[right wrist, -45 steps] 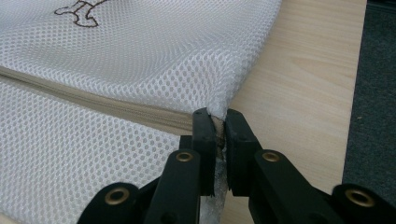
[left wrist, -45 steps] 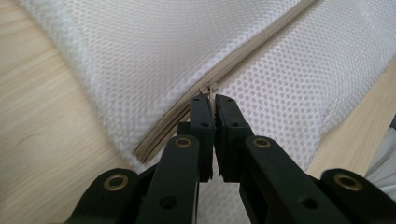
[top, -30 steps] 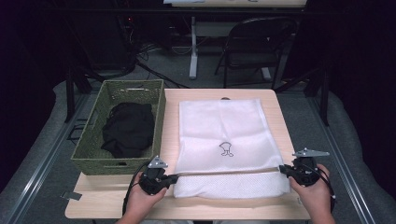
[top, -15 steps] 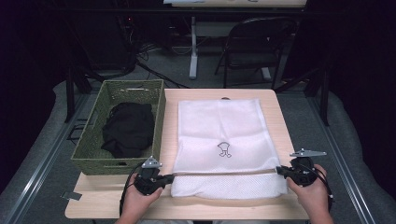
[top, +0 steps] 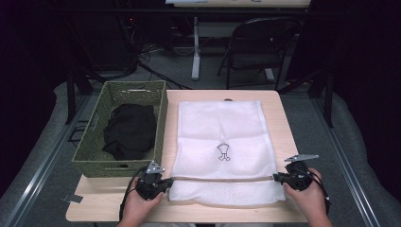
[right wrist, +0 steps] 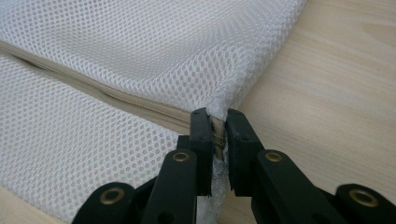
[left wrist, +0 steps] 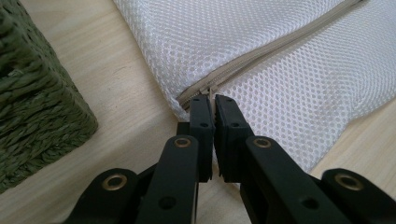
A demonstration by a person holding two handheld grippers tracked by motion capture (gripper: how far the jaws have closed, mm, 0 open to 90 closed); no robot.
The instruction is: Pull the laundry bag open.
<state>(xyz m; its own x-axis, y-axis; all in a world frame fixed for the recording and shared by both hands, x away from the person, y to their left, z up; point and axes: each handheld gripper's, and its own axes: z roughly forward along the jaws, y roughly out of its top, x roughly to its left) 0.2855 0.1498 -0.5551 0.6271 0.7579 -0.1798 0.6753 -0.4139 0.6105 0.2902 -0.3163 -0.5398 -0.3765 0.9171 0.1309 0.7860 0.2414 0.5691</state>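
Both grippers have come a little toward the bottom of the high view since the earlier frames, and the near edge of the bag (top: 220, 142) has come with them, so the mesh lies flatter and more stretched along the zipper (top: 222, 179).

Now the left gripper (top: 163, 182) sits at the lower left of the high view, just beside the front corner of the basket (top: 90, 163). In the left gripper view its jaws are closed on the left end of the zipper (left wrist: 261, 56), with only a thin slit between them. At the lower right of the high view, the right gripper (top: 278, 177) pinches the opposite end; in the right gripper view the jaws are shut on the mesh (right wrist: 140, 60) and on the zipper end, which shows as a brown strip between them.

The bag lies flat on the table (top: 283, 109), in the middle of the high view, and its far edge is near the upper edge of the tabletop. Dark clothes (top: 128, 130) are in the basket, to the left of the bag.

I think the main risk is slipping. Each grip holds only a small bit of fabric at a corner, so a stronger pull sideways may let the mesh slide out of the jaws. Pulling further toward the person could also drag the bag over the table edge. The left gripper is close to the basket and may bump it.
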